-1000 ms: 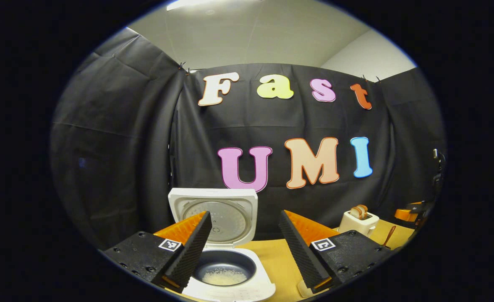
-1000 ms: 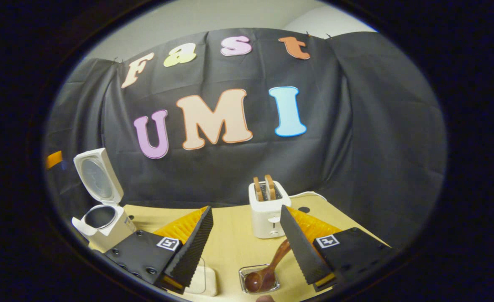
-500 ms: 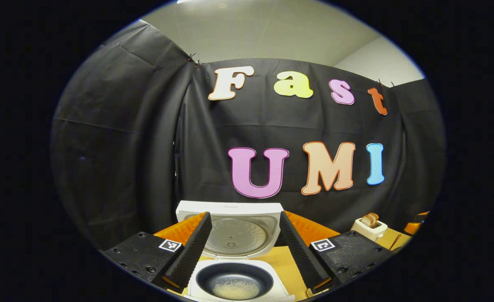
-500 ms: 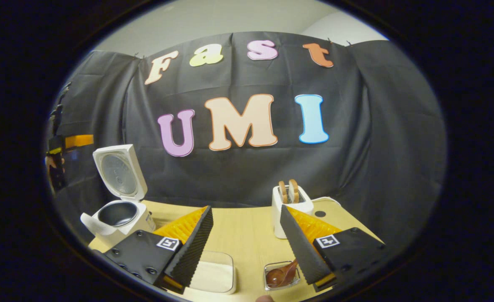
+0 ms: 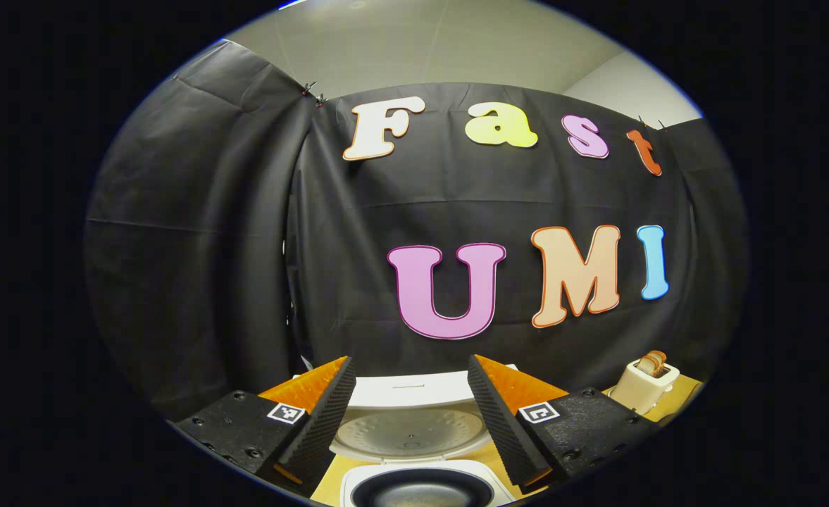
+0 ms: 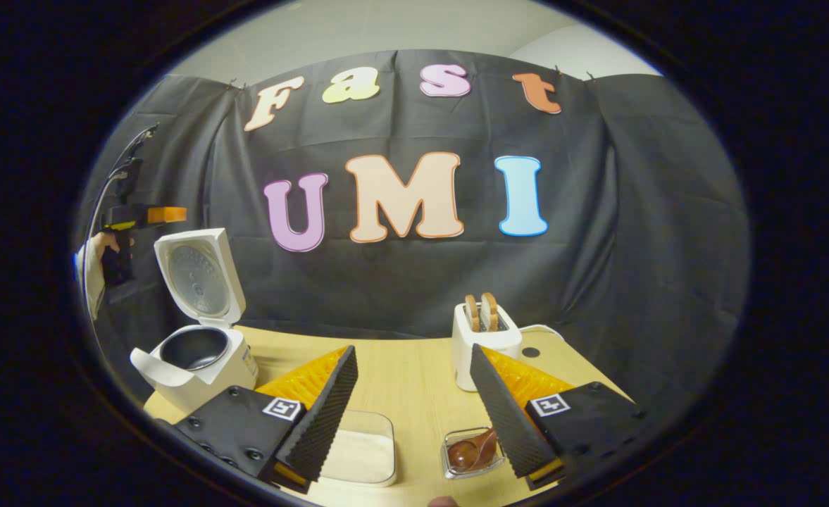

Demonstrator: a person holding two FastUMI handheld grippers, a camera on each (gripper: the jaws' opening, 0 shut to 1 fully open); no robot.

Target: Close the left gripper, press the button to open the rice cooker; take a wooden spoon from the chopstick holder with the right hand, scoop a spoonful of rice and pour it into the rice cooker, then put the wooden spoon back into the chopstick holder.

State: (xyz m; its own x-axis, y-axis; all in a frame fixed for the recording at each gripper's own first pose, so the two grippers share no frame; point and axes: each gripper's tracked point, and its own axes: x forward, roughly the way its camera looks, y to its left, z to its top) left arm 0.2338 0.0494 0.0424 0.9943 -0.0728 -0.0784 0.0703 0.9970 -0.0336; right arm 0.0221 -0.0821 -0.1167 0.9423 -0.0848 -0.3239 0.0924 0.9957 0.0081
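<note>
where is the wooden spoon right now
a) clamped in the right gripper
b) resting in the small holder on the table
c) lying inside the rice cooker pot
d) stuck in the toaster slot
b: in the right gripper view the wooden spoon sits in the small holder on the table, while the right gripper is open with nothing between its fingers.

White rice cooker (image 6: 199, 362) at lower left, lid upright and open; wooden spoon (image 6: 472, 451) rests in the chopstick holder (image 6: 451, 465) at bottom centre.
</note>
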